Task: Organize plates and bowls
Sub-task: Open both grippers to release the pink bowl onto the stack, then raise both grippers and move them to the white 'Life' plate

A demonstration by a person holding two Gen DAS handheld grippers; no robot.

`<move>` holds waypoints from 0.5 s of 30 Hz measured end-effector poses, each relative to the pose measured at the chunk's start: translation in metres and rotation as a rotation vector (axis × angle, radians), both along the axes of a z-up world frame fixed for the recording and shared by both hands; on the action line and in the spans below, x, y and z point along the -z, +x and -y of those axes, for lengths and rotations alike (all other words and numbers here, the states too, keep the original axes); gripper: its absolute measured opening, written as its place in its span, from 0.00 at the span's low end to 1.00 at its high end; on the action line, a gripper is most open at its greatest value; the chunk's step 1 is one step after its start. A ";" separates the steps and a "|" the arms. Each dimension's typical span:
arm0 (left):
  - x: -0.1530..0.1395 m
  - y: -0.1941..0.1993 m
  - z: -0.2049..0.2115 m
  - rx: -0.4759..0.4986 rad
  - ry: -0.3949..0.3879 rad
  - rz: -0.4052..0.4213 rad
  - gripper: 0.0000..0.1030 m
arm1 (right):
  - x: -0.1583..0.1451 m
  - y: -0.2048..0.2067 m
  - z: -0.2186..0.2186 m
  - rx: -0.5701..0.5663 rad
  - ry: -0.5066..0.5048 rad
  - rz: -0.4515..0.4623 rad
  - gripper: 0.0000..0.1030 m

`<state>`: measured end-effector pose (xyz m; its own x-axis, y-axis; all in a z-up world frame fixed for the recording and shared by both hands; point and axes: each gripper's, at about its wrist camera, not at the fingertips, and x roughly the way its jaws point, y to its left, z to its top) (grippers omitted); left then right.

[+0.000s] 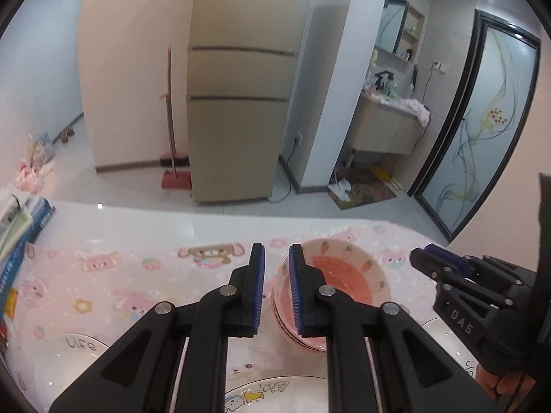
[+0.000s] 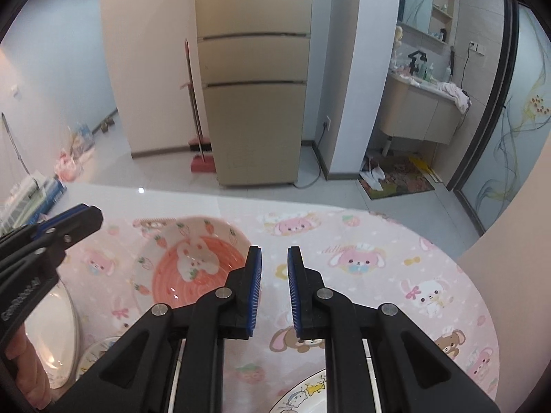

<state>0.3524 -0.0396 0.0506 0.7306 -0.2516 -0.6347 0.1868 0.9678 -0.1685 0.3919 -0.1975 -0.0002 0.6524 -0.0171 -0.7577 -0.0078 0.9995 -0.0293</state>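
A: A pink bowl (image 2: 193,261) with a rabbit and strawberries painted inside sits toward the far edge of the round tabletop (image 2: 396,241) — in the left wrist view it looks like the top of a short stack of bowls, though I can't count them.

B: Handling?

A: Glazed ceramic, by the look: stiff, slick and breakable. The thin rim is the likely hold, one pad inside and one outside. White plates (image 1: 69,361) lie along the near edge — one reads "Life", a cartoon plate (image 1: 261,392) sits beside it — flat and harder to get under.

B: And the grippers?

A: Both hang above the pink printed cloth, empty. The left gripper (image 1: 277,289) has its jaws drawn nearly together on nothing, the bowl just beyond and right of its tips. The right gripper (image 2: 273,292) is likewise closed on nothing, with the bowl just to its left, not touching.
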 end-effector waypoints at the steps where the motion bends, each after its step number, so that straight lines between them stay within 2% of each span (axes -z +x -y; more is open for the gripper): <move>1: -0.008 -0.006 -0.001 0.006 0.000 0.024 0.14 | -0.004 -0.002 -0.001 0.000 0.005 0.008 0.15; 2: -0.015 -0.012 -0.002 0.011 -0.001 0.045 0.21 | -0.009 -0.006 0.000 -0.001 0.010 0.024 0.15; 3: -0.022 -0.019 -0.004 0.010 -0.001 0.068 0.34 | -0.014 -0.010 0.001 -0.001 0.014 0.038 0.15; 4: -0.030 -0.027 -0.006 0.008 -0.001 0.095 0.42 | -0.020 -0.014 0.000 0.000 0.017 0.054 0.15; 6: -0.047 -0.044 -0.012 0.007 -0.002 0.170 0.70 | -0.031 -0.022 0.001 0.000 0.016 0.085 0.15; 7: -0.054 -0.053 -0.015 0.004 -0.002 0.207 0.75 | -0.037 -0.025 0.001 -0.002 0.013 0.100 0.18; 9: -0.069 -0.069 -0.020 0.000 -0.008 0.268 0.82 | -0.049 -0.035 0.001 -0.014 0.021 0.131 0.37; 10: -0.074 -0.074 -0.023 0.005 -0.012 0.288 0.83 | -0.054 -0.039 0.002 -0.016 0.029 0.150 0.57; 12: -0.086 -0.086 -0.023 0.011 -0.006 0.335 0.94 | -0.064 -0.048 0.005 -0.006 0.042 0.200 0.76; 15: -0.103 -0.096 -0.021 -0.034 0.039 0.413 0.96 | -0.084 -0.066 0.009 0.017 0.050 0.288 0.77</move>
